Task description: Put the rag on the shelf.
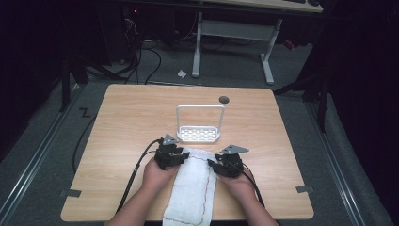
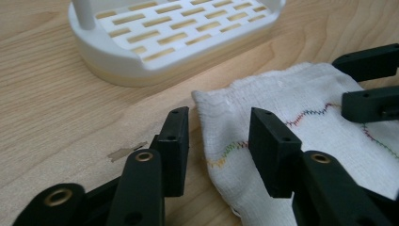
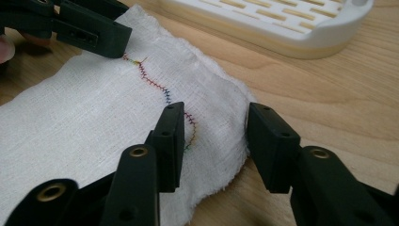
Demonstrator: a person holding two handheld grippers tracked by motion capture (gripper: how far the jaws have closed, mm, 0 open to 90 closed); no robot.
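Two grippers set at the far end of a folded white cloth (image 1: 193,186), which runs from mid-table back over the near edge of the table (image 1: 117,122). Left gripper (image 2: 219,141) spread wide, one jaw on bare wood, the other over the cloth, the cloth's far left corner lying between them unpinched. Right gripper (image 3: 214,141) likewise spread, straddling the far right corner, pads not pressing. Just beyond the cloth, toward the far edge, a white slotted rack (image 1: 200,133) standing apart from both.
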